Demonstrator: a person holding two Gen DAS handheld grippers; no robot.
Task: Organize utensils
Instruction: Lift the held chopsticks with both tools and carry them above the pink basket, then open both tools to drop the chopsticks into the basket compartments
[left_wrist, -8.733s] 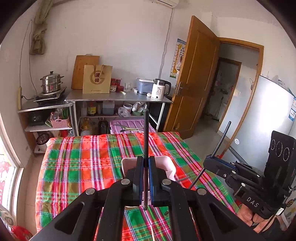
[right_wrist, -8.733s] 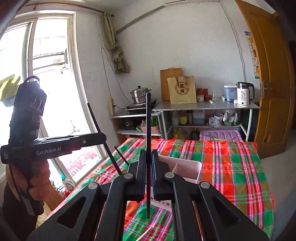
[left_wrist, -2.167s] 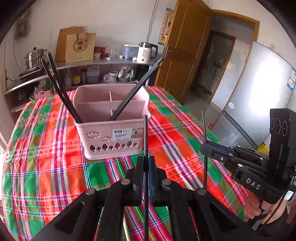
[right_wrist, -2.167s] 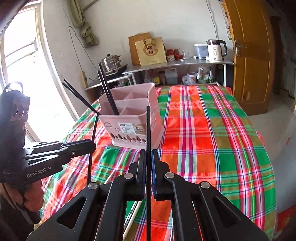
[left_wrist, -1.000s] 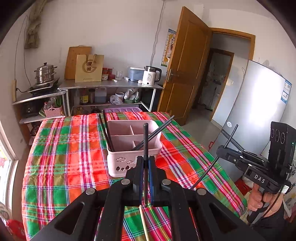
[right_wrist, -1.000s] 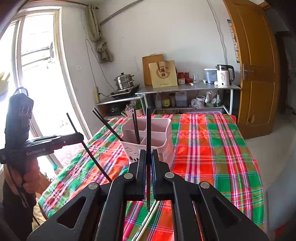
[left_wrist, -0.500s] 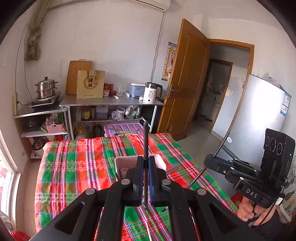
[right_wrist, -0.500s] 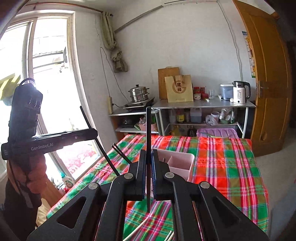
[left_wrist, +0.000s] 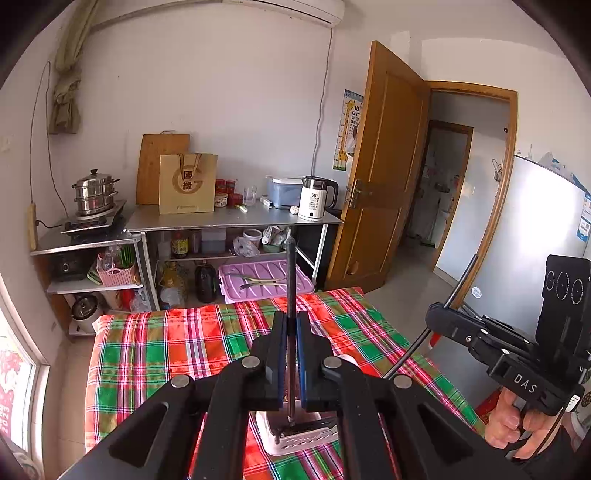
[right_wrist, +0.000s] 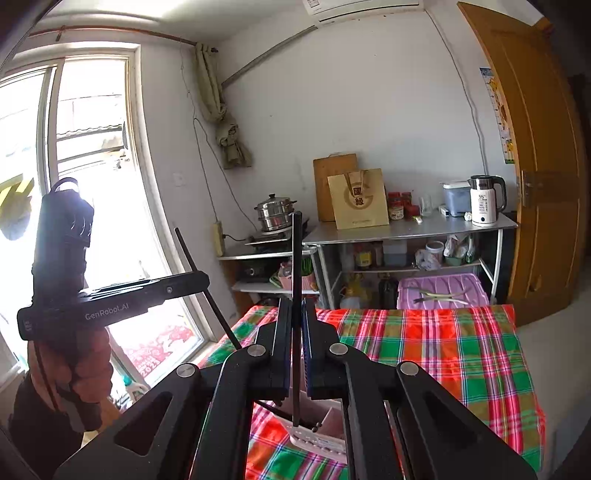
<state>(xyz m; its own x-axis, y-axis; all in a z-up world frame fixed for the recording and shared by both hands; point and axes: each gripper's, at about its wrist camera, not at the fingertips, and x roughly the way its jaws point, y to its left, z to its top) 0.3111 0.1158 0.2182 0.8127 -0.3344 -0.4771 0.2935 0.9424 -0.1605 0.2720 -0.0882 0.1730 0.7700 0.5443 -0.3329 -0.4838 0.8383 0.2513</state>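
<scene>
My left gripper (left_wrist: 290, 328) is shut on a black chopstick (left_wrist: 291, 269) that stands upright, its lower tip over the pink utensil basket (left_wrist: 295, 437) on the plaid tablecloth (left_wrist: 177, 343). My right gripper (right_wrist: 294, 314) is shut on another black chopstick (right_wrist: 296, 258), also upright above the basket (right_wrist: 317, 435). Each gripper shows in the other's view, the right one (left_wrist: 436, 319) at the right, the left one (right_wrist: 199, 277) at the left, each holding its chopstick slanted.
A steel shelf table (left_wrist: 236, 218) with a kettle (left_wrist: 314, 201), paper bag and steamer pot stands beyond the table. A purple bin (left_wrist: 262, 277) sits under it. A wooden door (left_wrist: 380, 199) is open at the right, a window (right_wrist: 74, 221) at the left.
Both grippers have risen and tilted up above the basket, which has slid from mid-frame down under the fingers. Both still hold their chopsticks.
</scene>
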